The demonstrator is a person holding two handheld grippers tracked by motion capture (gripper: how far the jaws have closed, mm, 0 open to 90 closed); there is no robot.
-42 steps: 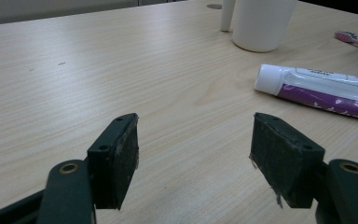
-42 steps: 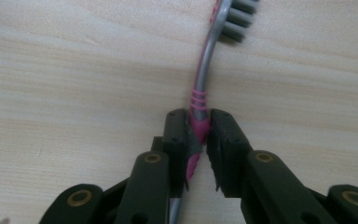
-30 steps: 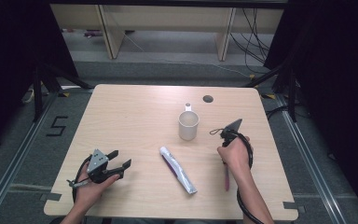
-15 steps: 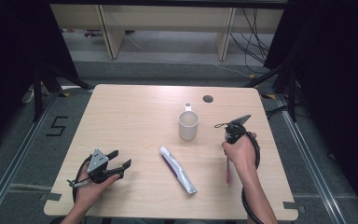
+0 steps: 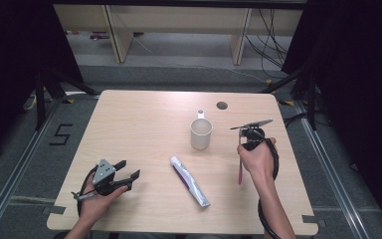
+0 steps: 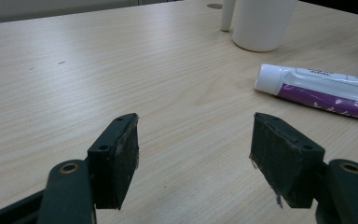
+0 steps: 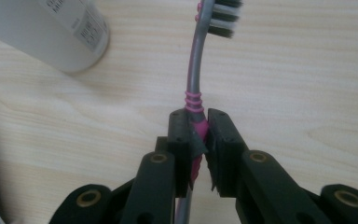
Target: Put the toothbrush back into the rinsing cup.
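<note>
My right gripper (image 7: 199,140) clamps the toothbrush (image 7: 196,88) mid-handle, bristles free for the mug (image 5: 201,133); my left gripper (image 6: 196,158) rests released.

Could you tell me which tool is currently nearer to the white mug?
Right. The right tool, shut on the toothbrush, is held just beside the white mug. The left tool sits open near the table's front corner, beyond the toothpaste tube.

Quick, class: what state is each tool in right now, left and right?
Left tool: open, nothing between its jaws.
Right tool: closed on the pink toothbrush.
</note>
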